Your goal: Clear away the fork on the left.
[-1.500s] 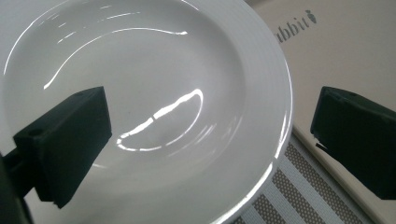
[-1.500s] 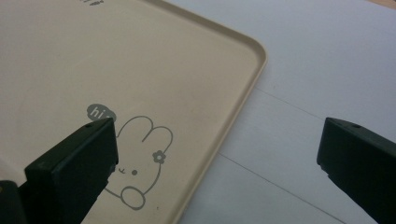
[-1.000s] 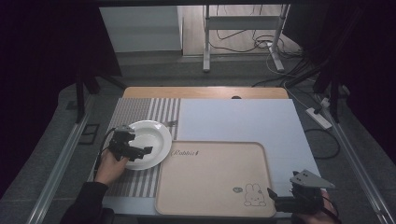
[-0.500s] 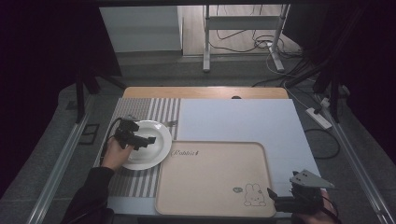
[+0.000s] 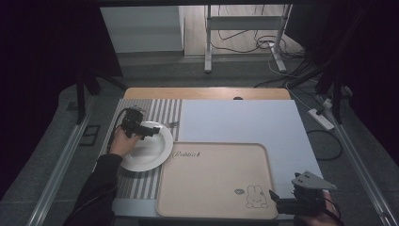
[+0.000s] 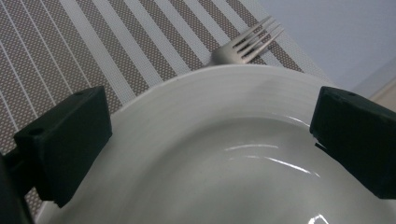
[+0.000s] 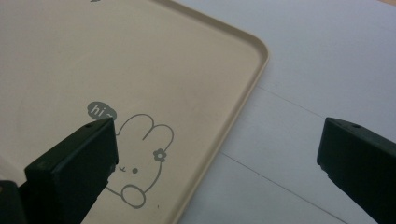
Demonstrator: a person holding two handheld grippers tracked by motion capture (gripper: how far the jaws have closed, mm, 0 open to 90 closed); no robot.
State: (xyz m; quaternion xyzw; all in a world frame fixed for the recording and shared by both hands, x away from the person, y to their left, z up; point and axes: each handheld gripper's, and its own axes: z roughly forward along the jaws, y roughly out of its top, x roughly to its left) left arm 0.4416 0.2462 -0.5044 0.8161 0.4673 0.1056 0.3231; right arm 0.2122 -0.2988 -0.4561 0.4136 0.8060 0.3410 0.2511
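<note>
At the left of the high view, a dark sleeve (image 5: 96,188) is rising from the bottom edge, and the hand (image 5: 123,142) is covering the near left rim of the white plate (image 5: 150,150), which is lying on a striped placemat (image 5: 157,110) at centre left of the frame. The left tongs (image 5: 147,133) are hanging over the plate's upper rim; from above their jaws are too small and dark to read, but the left gripper view is showing them spread wide apart with nothing between them, the plate (image 6: 219,154) running off the bottom edge of that frame. Just beyond the rim, a fork (image 6: 247,44) is lying on the placemat (image 6: 84,51), its handle hidden behind the plate so that just the tines are showing. Right of the plate, a beige tray (image 5: 211,179) with a rabbit drawing is sitting at bottom centre on the pale sheet covering the bench (image 5: 244,117); whether tray and plate are touching is hard to tell. At the lower right corner, the right tongs (image 5: 277,200) are hovering at the tray's corner, the holding hand largely cut off by the frame edge. The right gripper view is showing these jaws wide open and empty, one over the tray (image 7: 116,60), the other over the bench (image 7: 327,60).
</note>
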